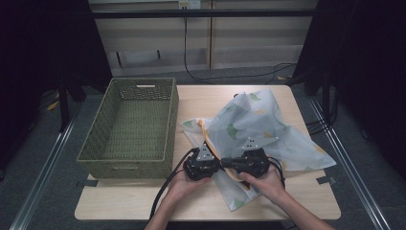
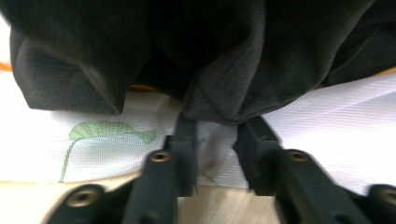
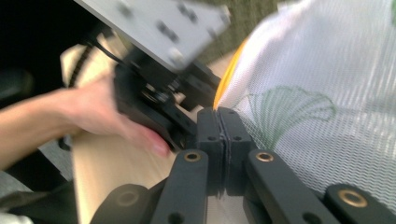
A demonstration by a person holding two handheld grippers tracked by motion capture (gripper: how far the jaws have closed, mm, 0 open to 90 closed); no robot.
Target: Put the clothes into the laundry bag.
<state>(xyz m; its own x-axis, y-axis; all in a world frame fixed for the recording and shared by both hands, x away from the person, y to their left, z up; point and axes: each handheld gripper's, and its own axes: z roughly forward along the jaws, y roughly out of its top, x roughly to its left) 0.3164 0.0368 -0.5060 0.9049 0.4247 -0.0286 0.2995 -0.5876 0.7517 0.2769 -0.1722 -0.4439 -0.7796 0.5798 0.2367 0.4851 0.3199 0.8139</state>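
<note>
I see the basket [image 1: 130,125] on the table's [image 1: 206,203] left half, the cloth [image 1: 253,127] spread just right of it, both grippers at the cloth's near edge.

both grippers [image 1: 225,164] tip to tip, right jaws clamped, left parted

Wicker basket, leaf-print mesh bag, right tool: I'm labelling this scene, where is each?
wicker basket [image 1: 98,143]: high view, left wall.
leaf-print mesh bag [image 1: 249,120]: high view, upper panel.
right tool [image 3: 218,122]: right gripper view, between its fingertips.
</note>
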